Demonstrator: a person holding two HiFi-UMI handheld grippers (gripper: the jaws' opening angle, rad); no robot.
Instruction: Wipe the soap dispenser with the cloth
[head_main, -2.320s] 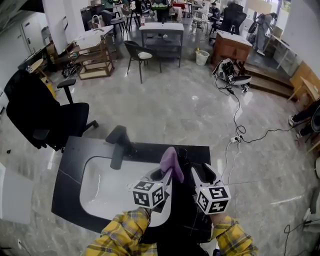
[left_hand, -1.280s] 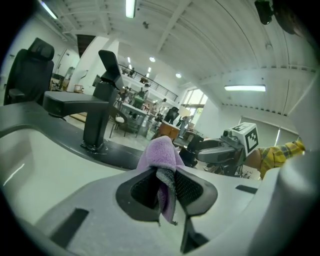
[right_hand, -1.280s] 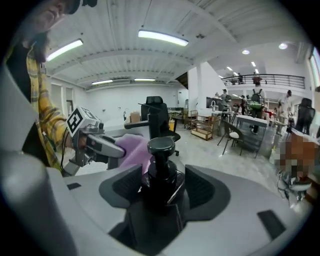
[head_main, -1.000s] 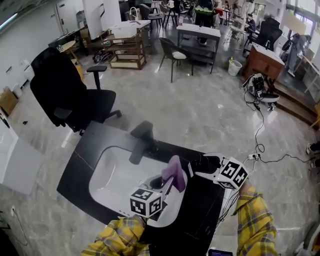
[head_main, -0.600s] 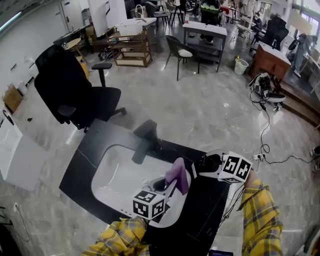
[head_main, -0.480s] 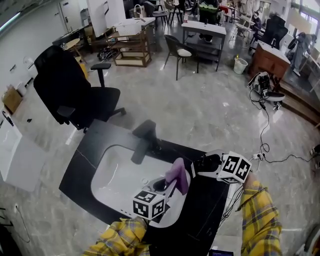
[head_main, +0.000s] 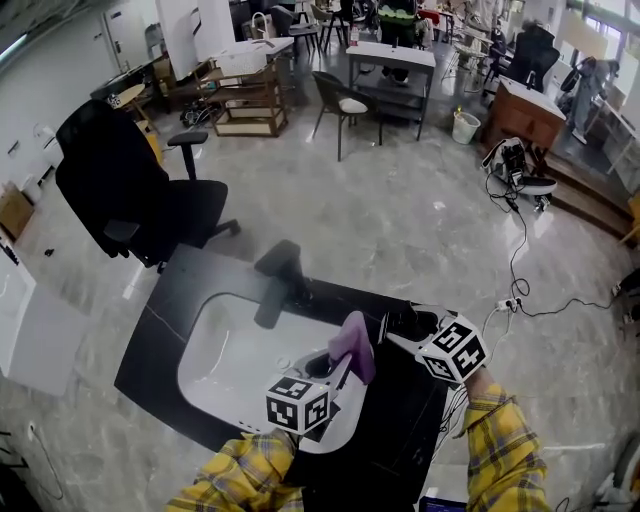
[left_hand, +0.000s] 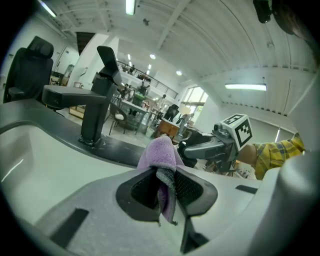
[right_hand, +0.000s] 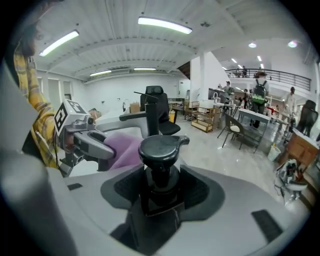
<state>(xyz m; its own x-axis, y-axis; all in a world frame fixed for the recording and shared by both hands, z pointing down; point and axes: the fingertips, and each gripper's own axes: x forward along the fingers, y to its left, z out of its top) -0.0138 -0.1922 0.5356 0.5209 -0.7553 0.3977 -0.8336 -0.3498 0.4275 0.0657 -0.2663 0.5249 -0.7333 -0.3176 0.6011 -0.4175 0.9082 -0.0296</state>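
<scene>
Leftmost, beyond the counter's far corner: a black office chair (head_main: 120, 190) on the grey floor. Nearer, a dark counter (head_main: 160, 320) with a white sink (head_main: 215, 375) let into it, and a black faucet (head_main: 275, 285) upright at the basin's far edge. Over the basin's right rim, the left gripper (head_main: 338, 368), pressed together on a purple cloth (head_main: 352, 342). Pinches a fold low down and leaves the rest bunched above the pads. Just right of the cloth, contact not discernible, a black soap dispenser (head_main: 408, 322) upright at the counter's right side, pump head on top. Around its body, the right gripper (head_main: 398, 335), jaws just drawn in a little from wider, clasping the dispenser on both sides below the pump head. Farthest right and lowest, a yellow plaid sleeve (head_main: 500, 450) behind that gripper's marker cube.
</scene>
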